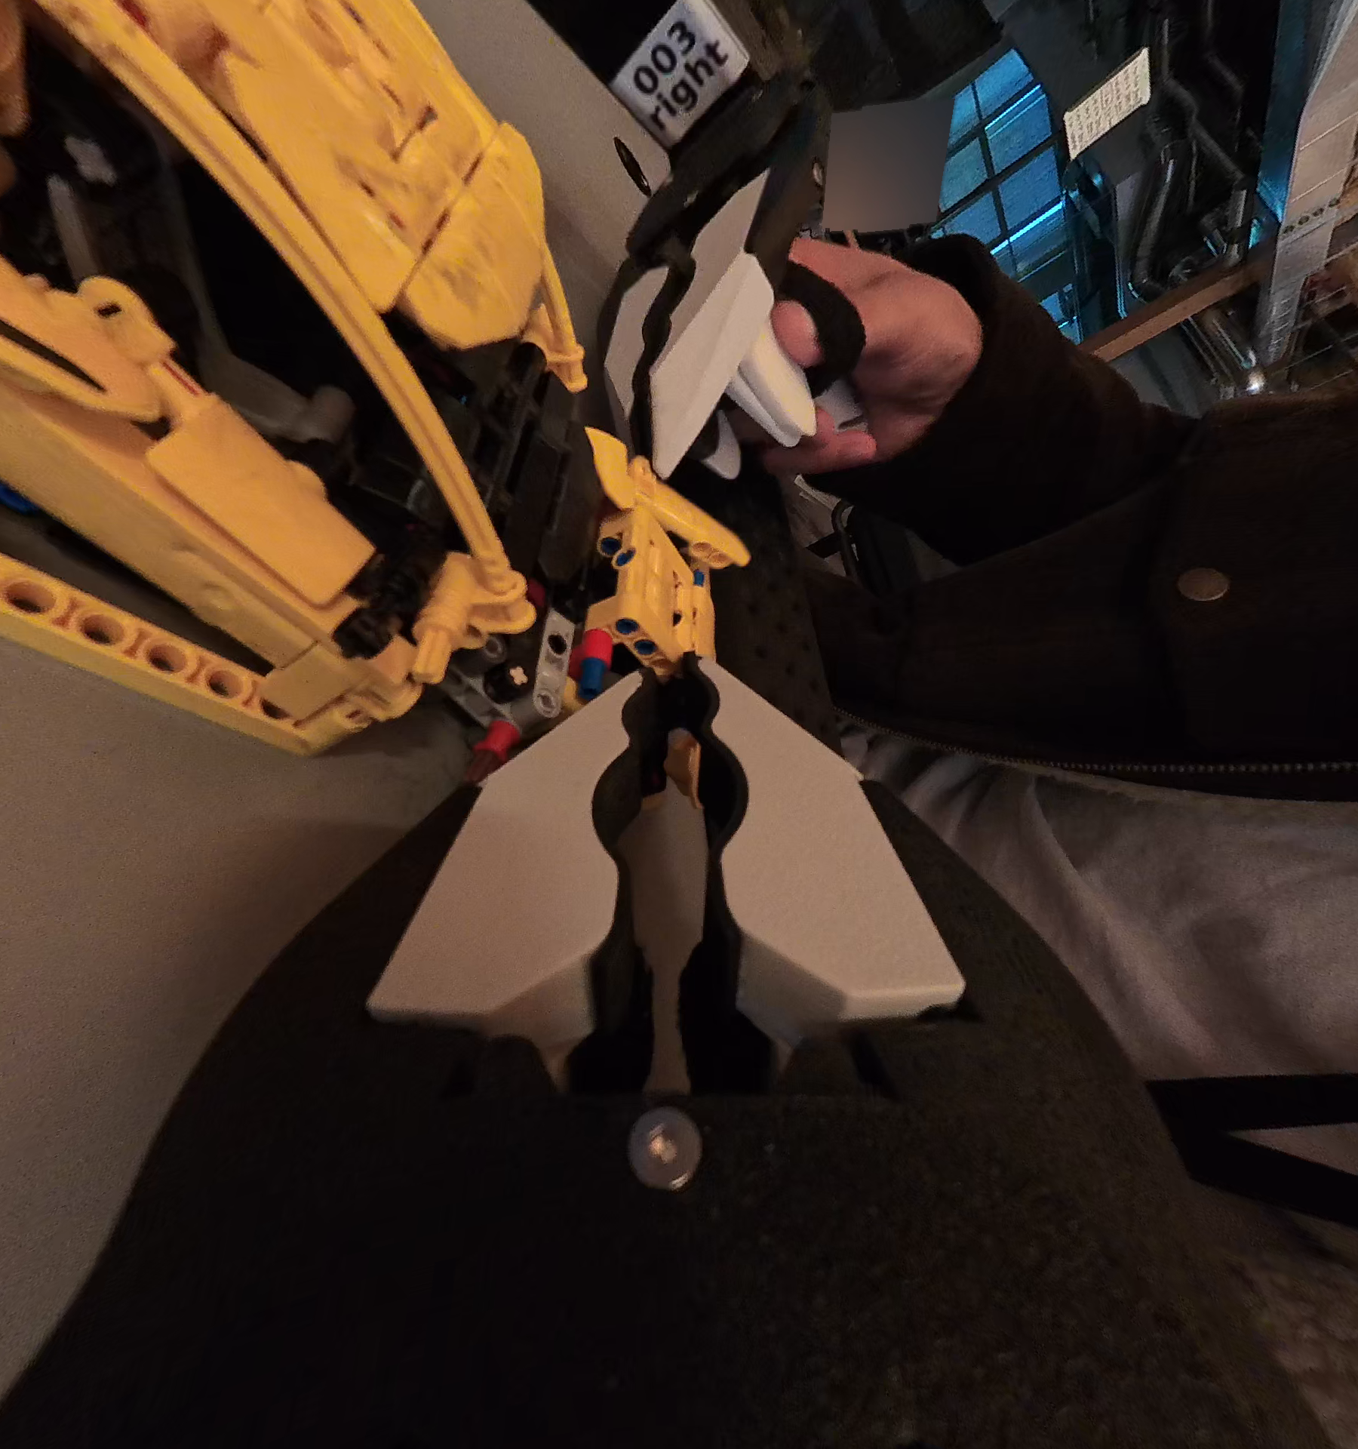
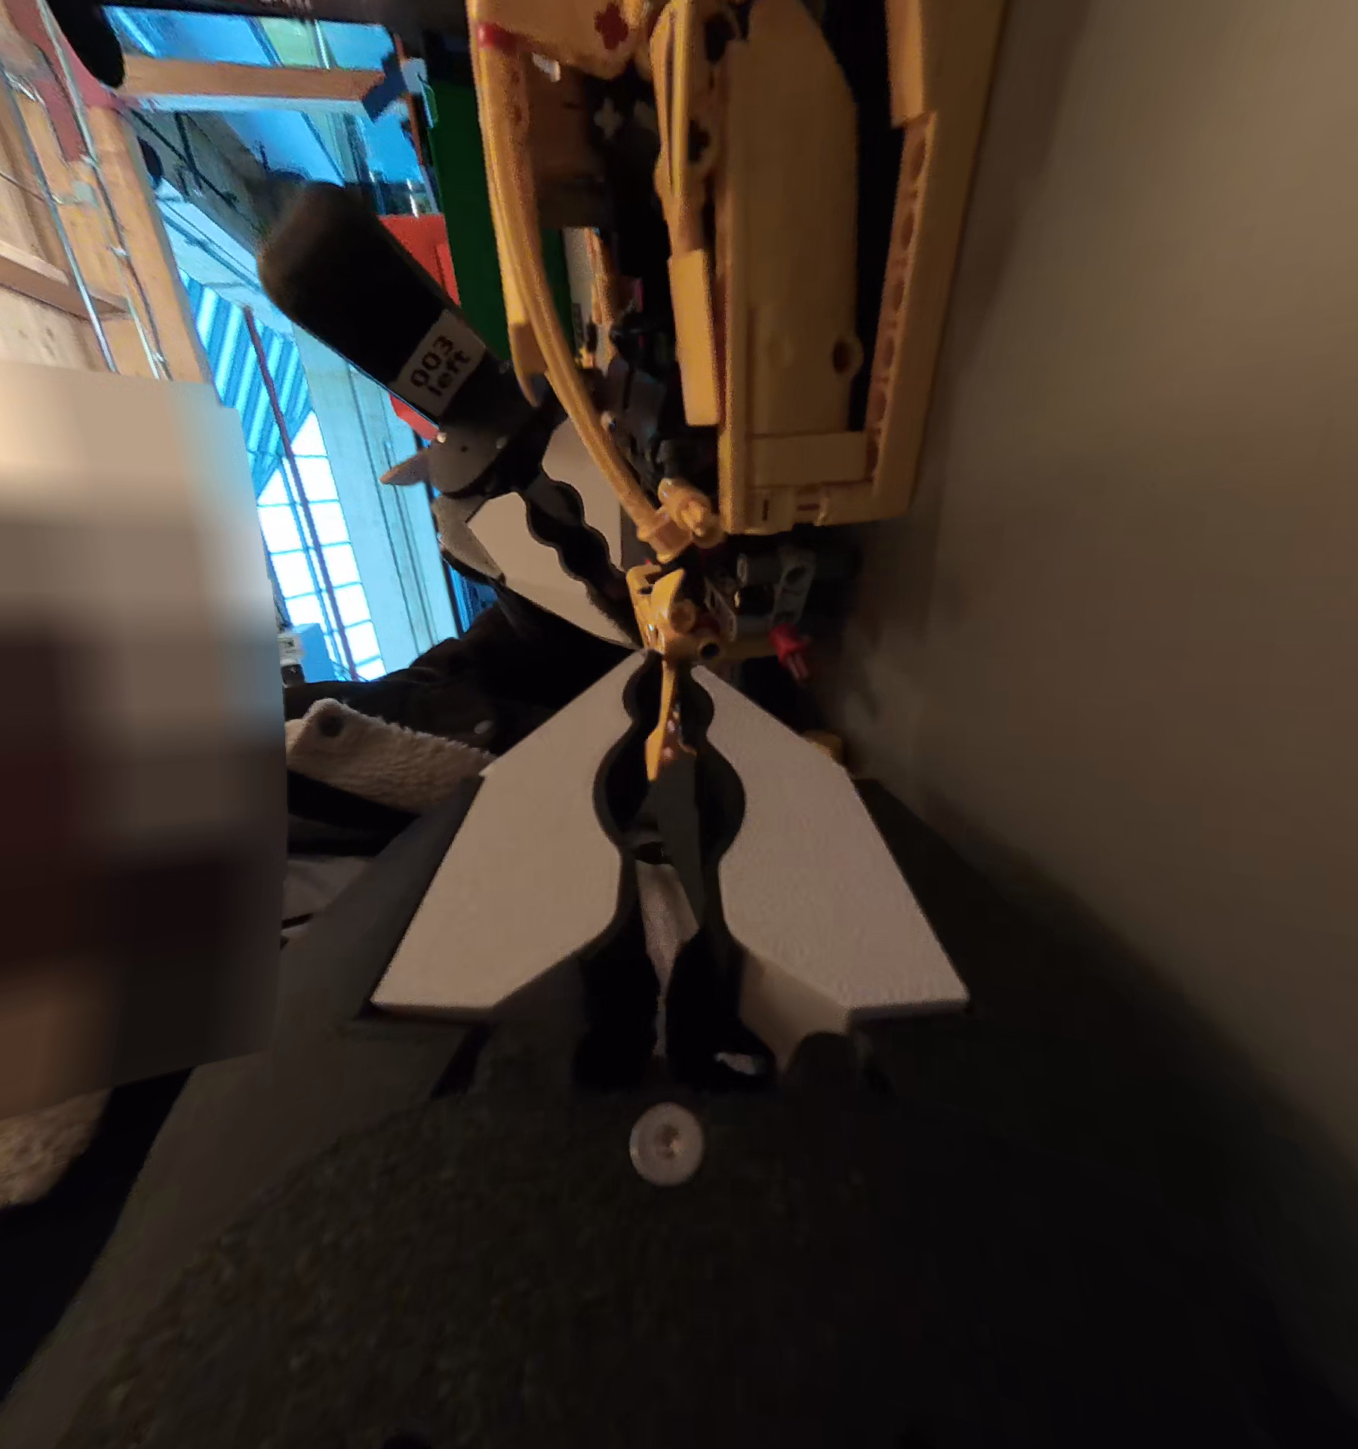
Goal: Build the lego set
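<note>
Left tongs clenched on the lower end of a small yellow subassembly with blue pins. Right tongs clenched too, pinching a thin yellow winglike piece on that same subassembly. In the left wrist view the right tongs come down from above with a hand on the trigger; in the right wrist view the left tongs come in from the upper left. So both tongs meet tip to tip on this one small part, just beside the end of the model.

Model is a big yellow Technic car body, lying on the grey desk; panels, curved flex tubes and a holed side beam are on. Its end near the tongs still shows bare grey and black frame with red pins sticking out.

Judgement: build is well along, bodywork mostly done. Subassembly looks not yet seated; whether it touches the frame I cannot tell. Left to do: push it on, close up that end.
</note>
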`<state>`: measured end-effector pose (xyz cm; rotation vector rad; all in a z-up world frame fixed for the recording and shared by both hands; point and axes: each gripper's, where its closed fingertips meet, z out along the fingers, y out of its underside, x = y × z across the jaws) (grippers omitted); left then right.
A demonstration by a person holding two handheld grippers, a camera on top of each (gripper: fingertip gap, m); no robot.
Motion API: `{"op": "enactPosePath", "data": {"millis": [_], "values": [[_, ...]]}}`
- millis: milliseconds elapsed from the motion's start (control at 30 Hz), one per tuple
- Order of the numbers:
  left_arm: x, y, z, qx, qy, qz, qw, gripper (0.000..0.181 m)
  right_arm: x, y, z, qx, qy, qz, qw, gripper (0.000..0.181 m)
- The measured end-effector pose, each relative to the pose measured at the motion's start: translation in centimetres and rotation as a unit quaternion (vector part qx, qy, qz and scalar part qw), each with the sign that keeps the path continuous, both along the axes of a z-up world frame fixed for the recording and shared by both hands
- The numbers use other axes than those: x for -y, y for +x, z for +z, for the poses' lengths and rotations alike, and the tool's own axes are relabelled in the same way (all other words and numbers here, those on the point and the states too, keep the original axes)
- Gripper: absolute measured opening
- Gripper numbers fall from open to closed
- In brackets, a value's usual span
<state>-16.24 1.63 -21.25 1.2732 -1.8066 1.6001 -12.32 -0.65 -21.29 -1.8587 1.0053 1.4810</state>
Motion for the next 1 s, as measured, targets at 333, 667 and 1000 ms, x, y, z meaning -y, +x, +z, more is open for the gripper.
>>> {"op": "enactPosePath", "data": {"millis": [333, 667, 1000], "values": [[0.2, -0.2, 0.0, 0.003, 0.0, -0.008, 1.0, 0.003, 0.7, 0.1, 0.1, 0.039, 0.016, -0.028, 0.999, 0.0], [-0.8, 0.0, 1.1, 0.078, 0.011, -0.006, 0.997, 0.006, 1.5, -0.8, 0.8, 0.009, 0.017, -0.015, 1.0, 0.014], [-0.6, 1.7, 0.5, 0.334, 0.221, -0.034, 0.916, 0.024, 0.5, -2.1, 1.1, -0.105, -0.003, 0.002, 0.994, 0.014]]}}
